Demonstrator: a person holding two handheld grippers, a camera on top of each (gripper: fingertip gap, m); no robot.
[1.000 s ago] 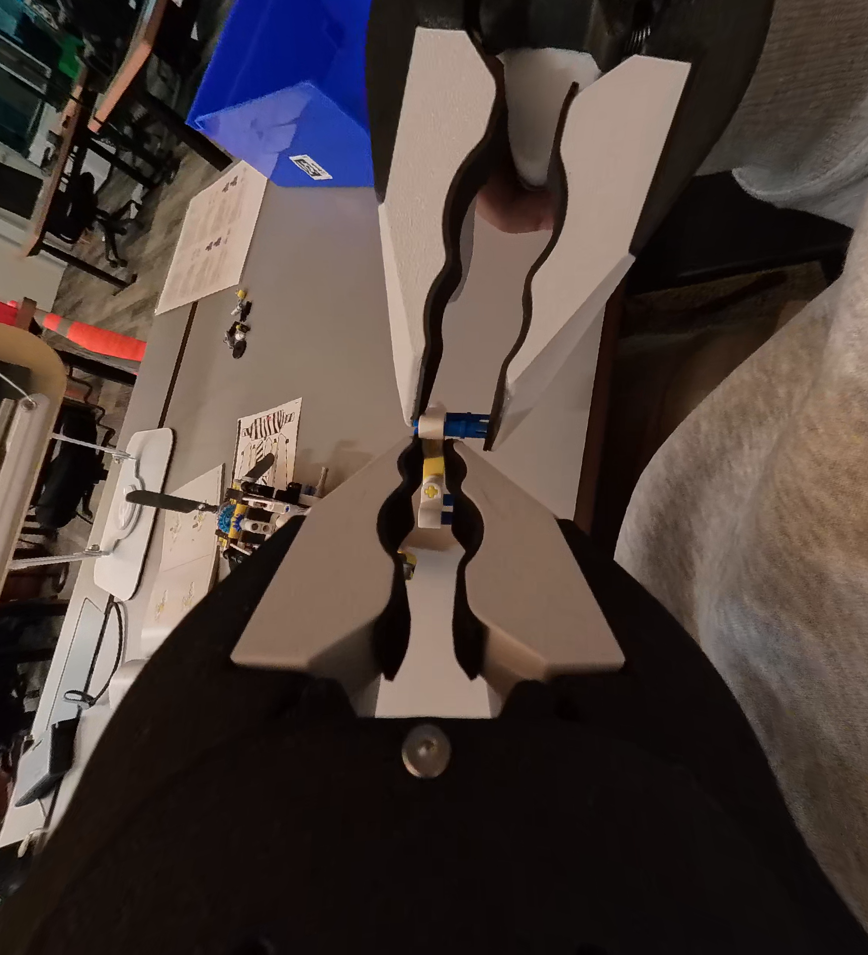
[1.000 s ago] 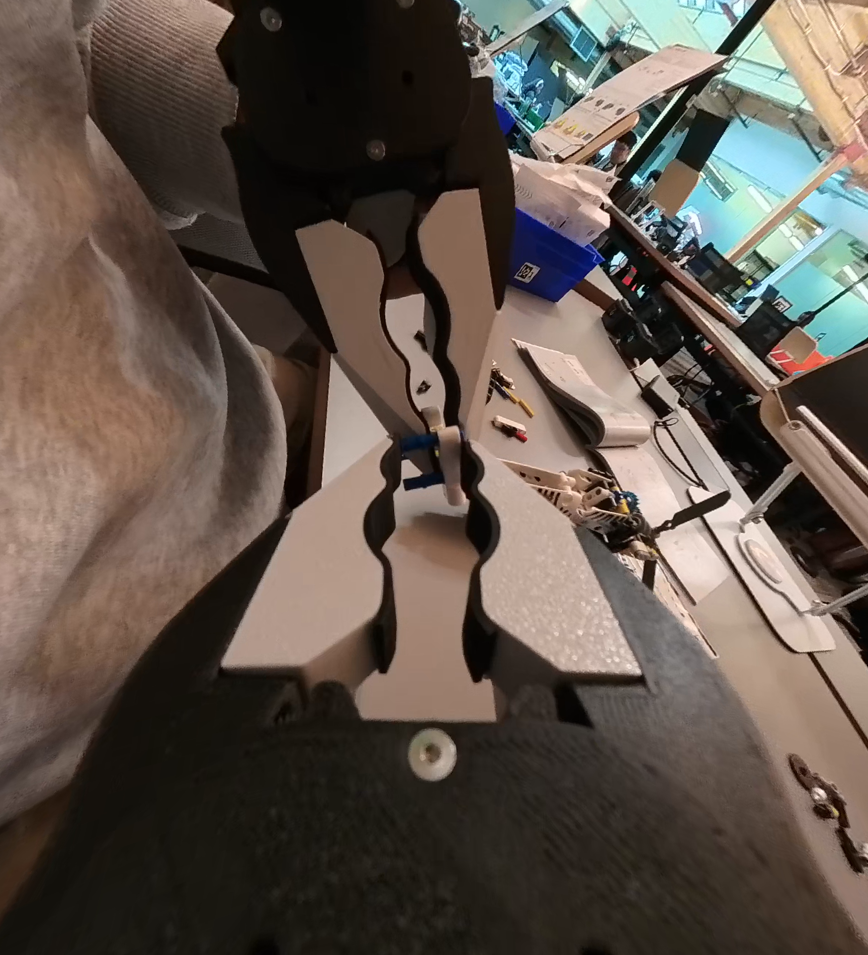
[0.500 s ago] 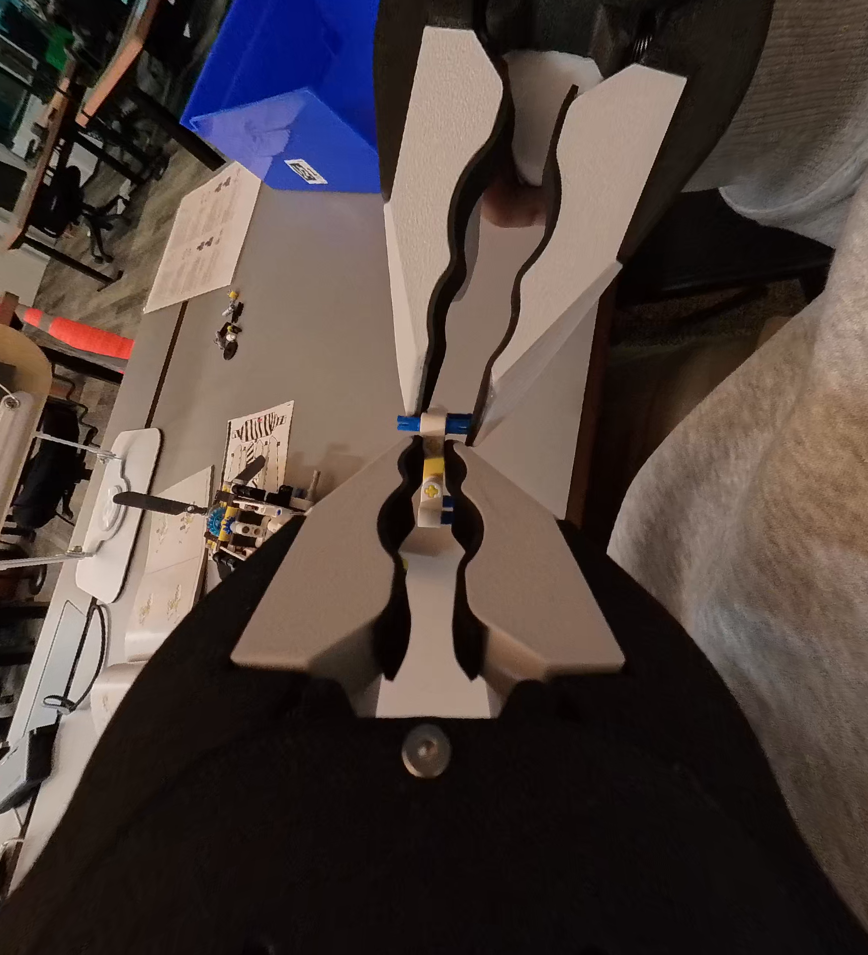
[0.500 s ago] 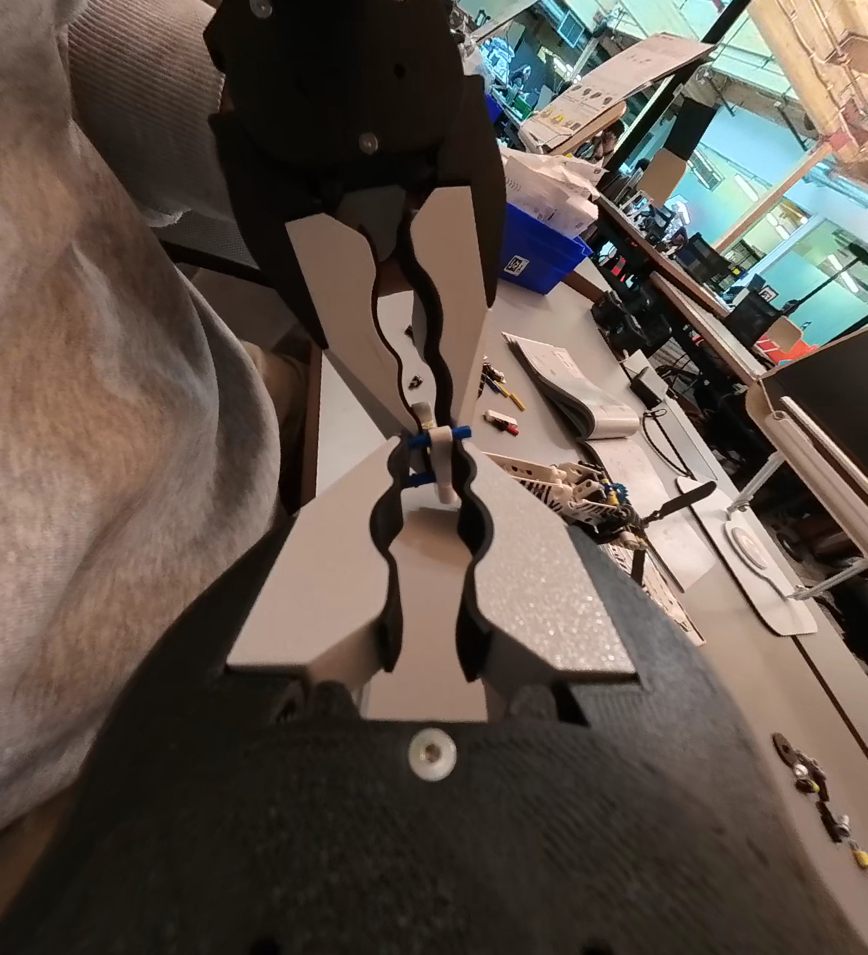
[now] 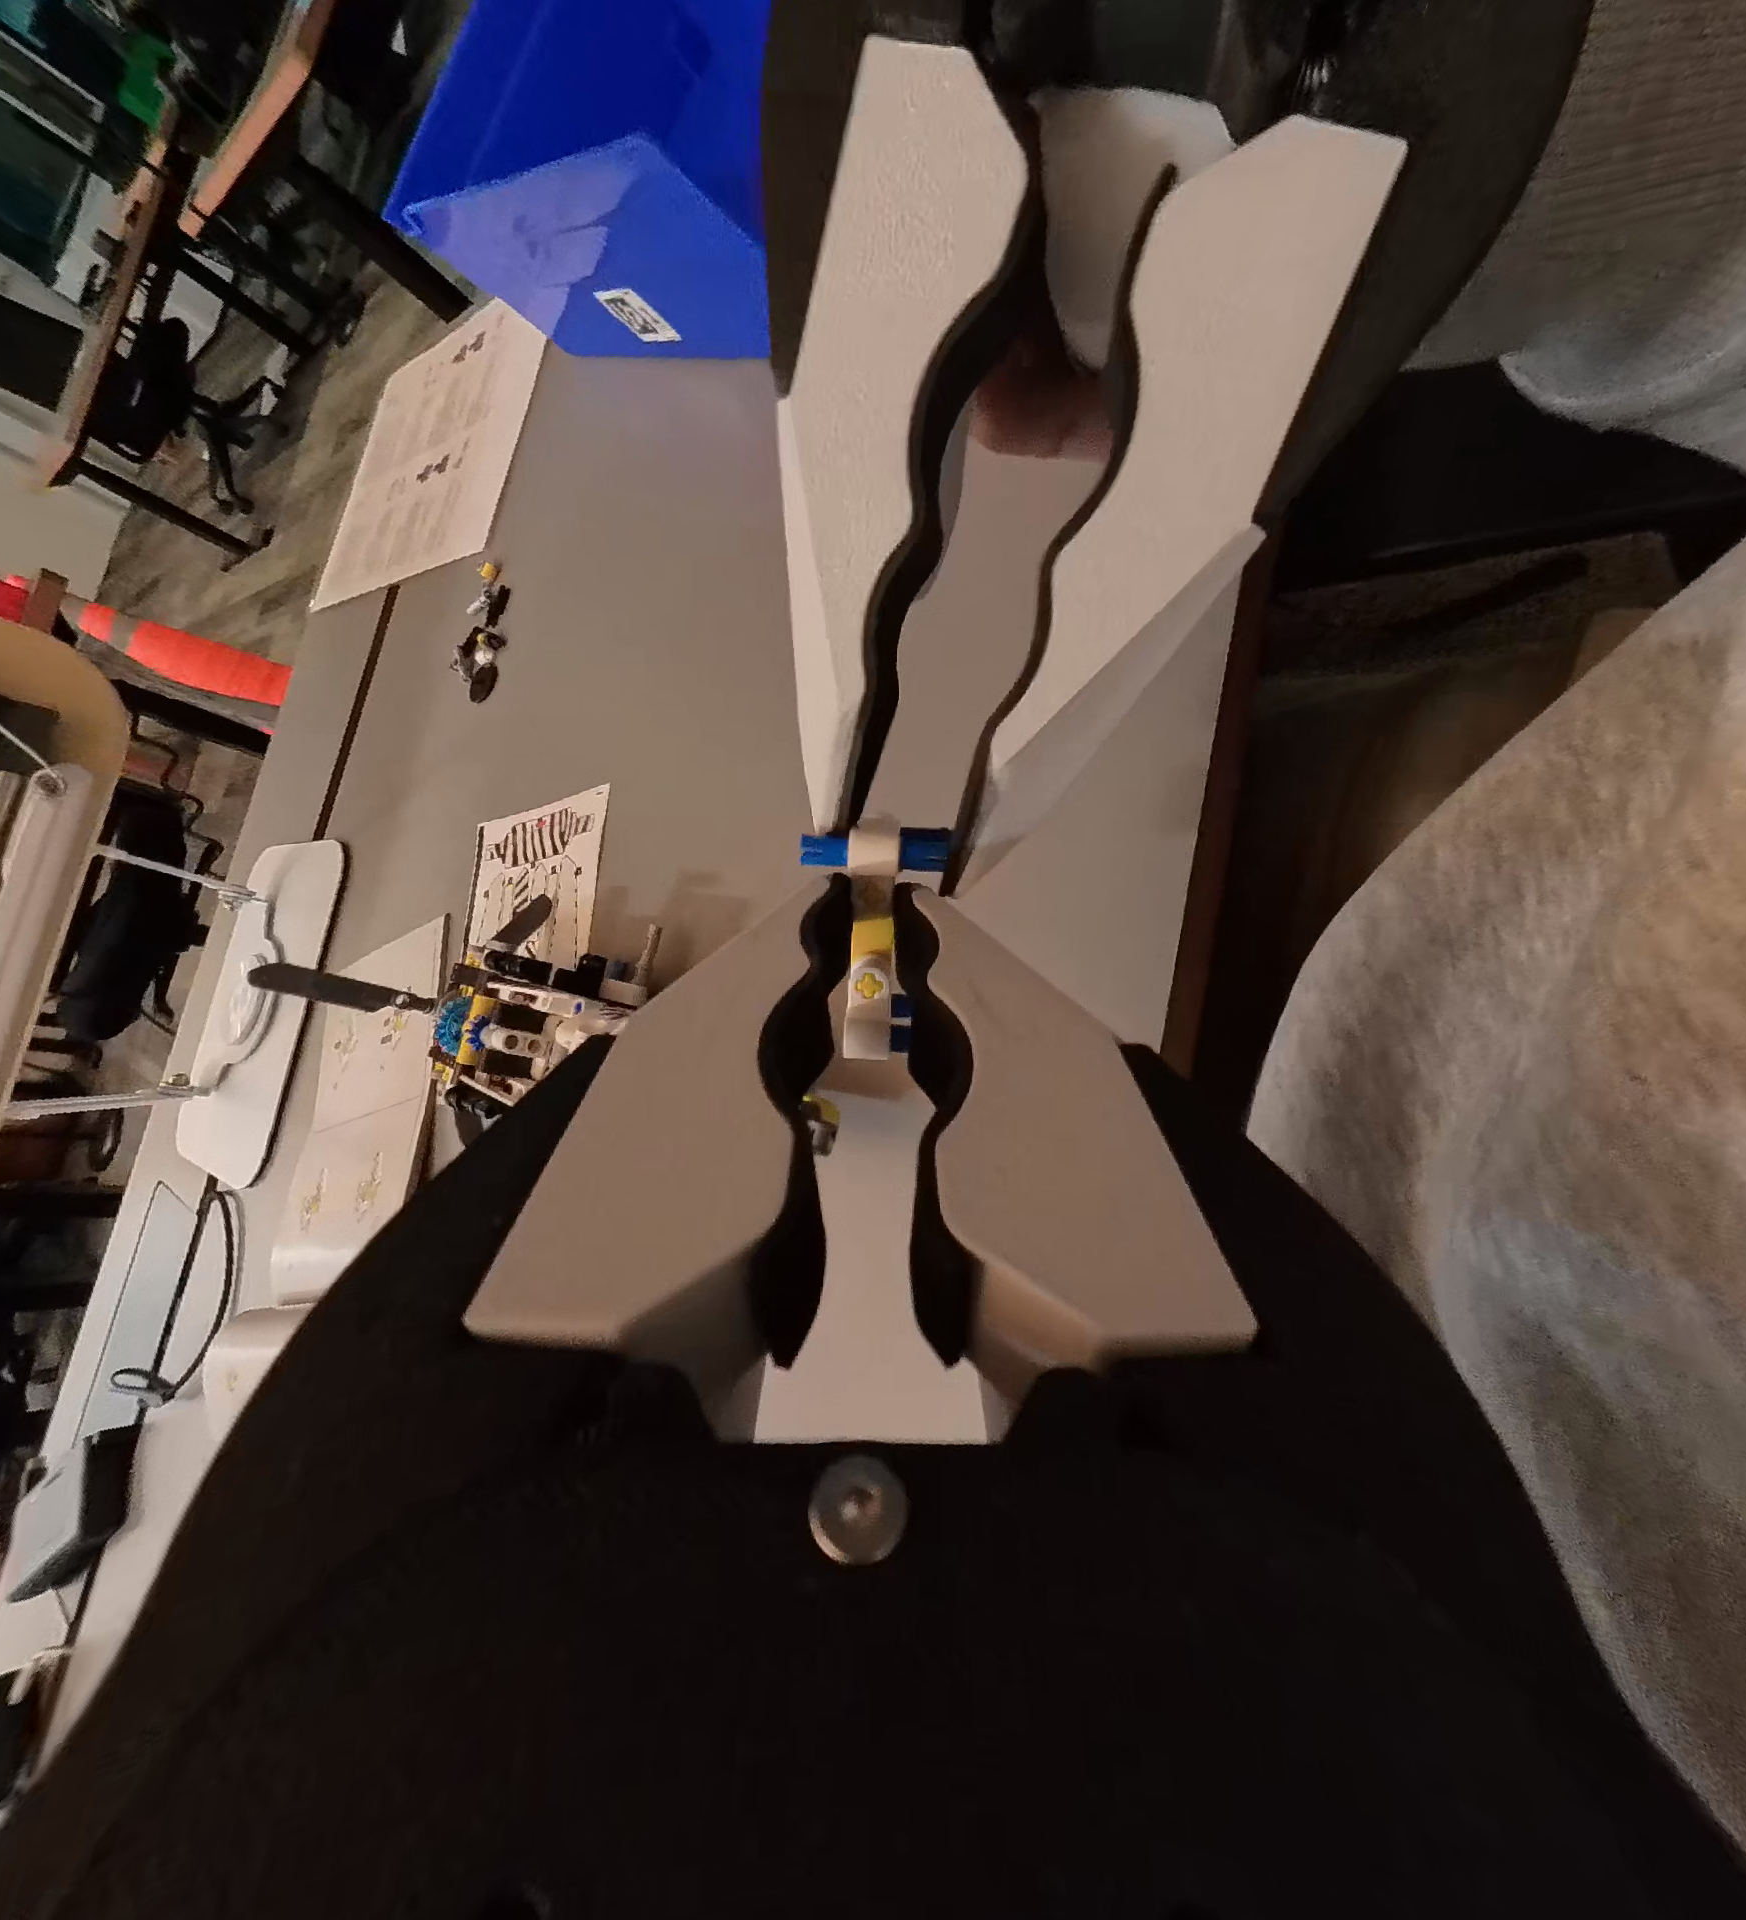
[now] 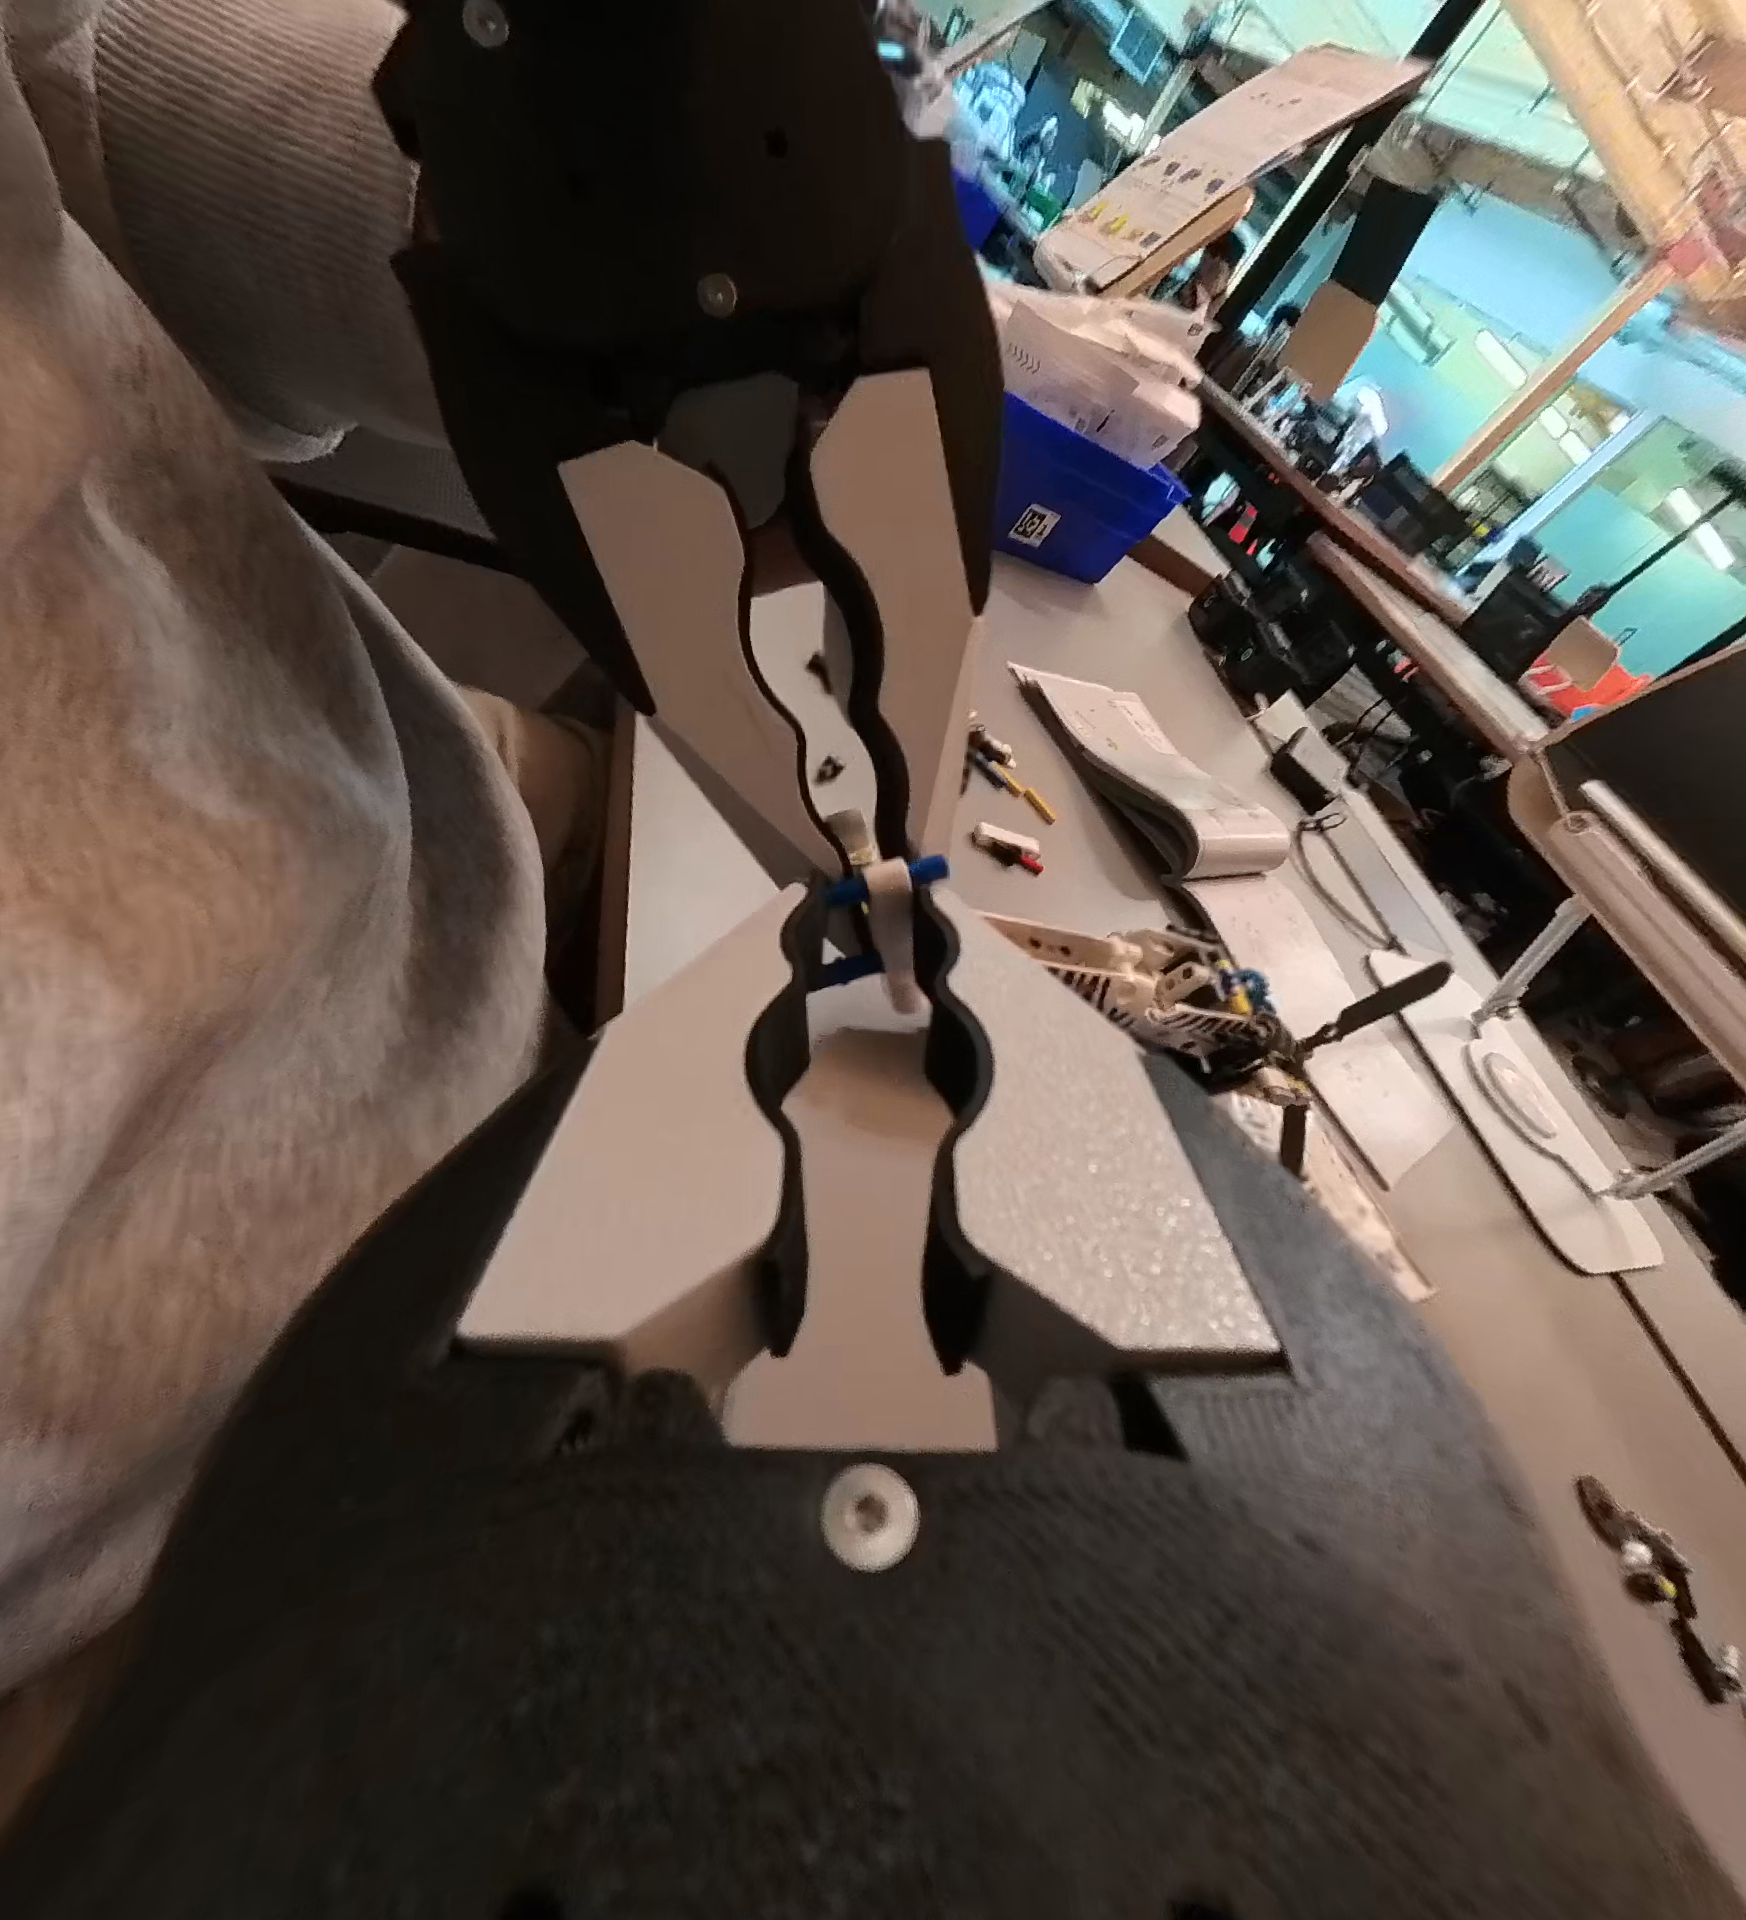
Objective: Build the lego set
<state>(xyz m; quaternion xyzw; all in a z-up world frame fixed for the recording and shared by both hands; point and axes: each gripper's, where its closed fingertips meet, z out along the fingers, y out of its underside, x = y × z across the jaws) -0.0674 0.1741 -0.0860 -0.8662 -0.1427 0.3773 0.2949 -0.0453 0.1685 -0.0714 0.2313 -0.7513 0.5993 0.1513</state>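
The 2 grippers met tip to tip above the near edge of the grey table (image 5: 661, 582), each facing the other. The left gripper (image 5: 874, 902) was narrowed onto a small white lego piece (image 5: 867, 997) with a yellow section and a yellow cross mark, which ran back from the fingertips into the gap between its fingers. A blue stub showed on that piece's side.

The right gripper (image 6: 874, 896) was narrowed as well, pinching a white connector (image 6: 890, 940) at its tips. A blue pin (image 5: 874, 847) ran crosswise through that connector, both ends sticking out past the fingers, and a 2nd blue pin sat lower on it in the right wrist view. The 2 held parts touched right where the fingertips met; whether they were fully seated I could not tell.

Farther back on the table lay the partly built lego model (image 6: 1181, 987) with a dark rotor blade, sitting on printed sheets. An instruction booklet (image 6: 1149, 769) lay beyond it, and a blue bin (image 5: 588, 177) stood at the far end. A few loose parts (image 5: 482, 649) lay scattered beside a sheet.
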